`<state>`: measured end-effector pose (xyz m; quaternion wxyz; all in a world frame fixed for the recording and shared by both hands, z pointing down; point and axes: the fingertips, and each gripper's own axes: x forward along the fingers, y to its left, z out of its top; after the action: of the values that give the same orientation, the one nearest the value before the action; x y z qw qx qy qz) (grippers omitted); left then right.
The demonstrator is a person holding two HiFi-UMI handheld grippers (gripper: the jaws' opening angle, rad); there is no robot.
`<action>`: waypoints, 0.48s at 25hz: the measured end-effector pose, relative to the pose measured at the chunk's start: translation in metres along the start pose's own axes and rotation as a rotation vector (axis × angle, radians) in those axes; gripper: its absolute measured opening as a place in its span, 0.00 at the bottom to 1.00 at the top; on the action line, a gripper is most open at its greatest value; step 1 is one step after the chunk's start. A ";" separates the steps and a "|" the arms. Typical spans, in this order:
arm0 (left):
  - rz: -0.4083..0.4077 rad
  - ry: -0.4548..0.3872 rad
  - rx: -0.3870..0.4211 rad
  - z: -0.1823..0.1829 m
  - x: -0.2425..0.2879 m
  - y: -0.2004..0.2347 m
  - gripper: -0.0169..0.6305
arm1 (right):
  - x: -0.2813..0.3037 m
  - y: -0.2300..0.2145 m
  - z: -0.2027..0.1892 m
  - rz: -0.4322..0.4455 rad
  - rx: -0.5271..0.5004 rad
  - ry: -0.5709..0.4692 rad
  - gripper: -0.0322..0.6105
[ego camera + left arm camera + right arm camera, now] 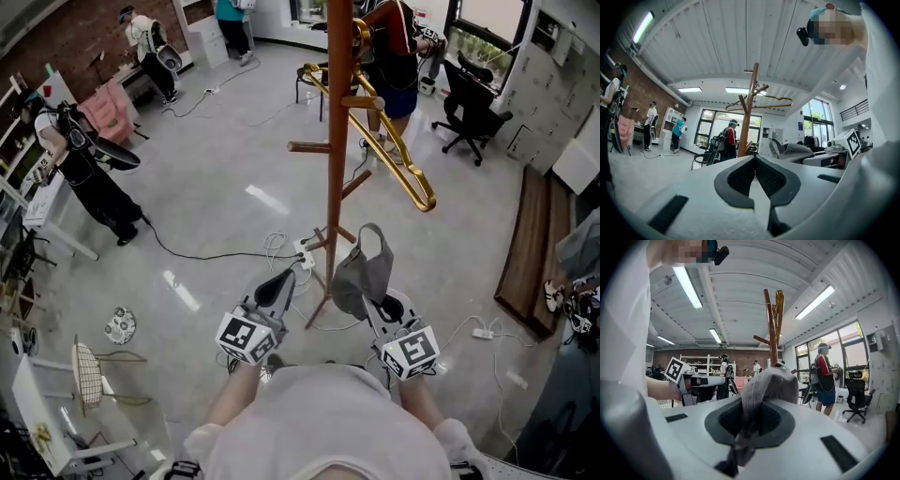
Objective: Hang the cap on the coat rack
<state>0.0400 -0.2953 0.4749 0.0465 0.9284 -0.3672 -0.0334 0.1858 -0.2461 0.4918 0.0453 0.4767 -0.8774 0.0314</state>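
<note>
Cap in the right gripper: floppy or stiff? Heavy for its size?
Likely floppy: the cap folds and creases where the right gripper pinches it. Probably light, since a small pinch of fabric carries it all. It may swing or collapse when set over a peg of the coat rack.

The head camera looks steeply down from above and behind the left tongs and right tongs. Each tongs camera sits close behind its own pair, facing level. All three views share the tall brown wooden coat rack beyond the tongs.
</note>
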 end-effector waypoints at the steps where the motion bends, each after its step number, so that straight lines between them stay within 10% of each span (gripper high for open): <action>1: 0.005 -0.003 -0.003 0.000 0.001 -0.001 0.04 | 0.000 -0.002 -0.001 0.004 0.000 0.000 0.10; 12: 0.059 -0.023 -0.056 0.001 0.000 0.002 0.04 | 0.004 -0.013 -0.022 0.121 0.017 -0.015 0.10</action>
<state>0.0385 -0.2965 0.4740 0.0691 0.9151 -0.3937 -0.0527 0.1959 -0.2546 0.5143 0.0325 0.4233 -0.9046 0.0378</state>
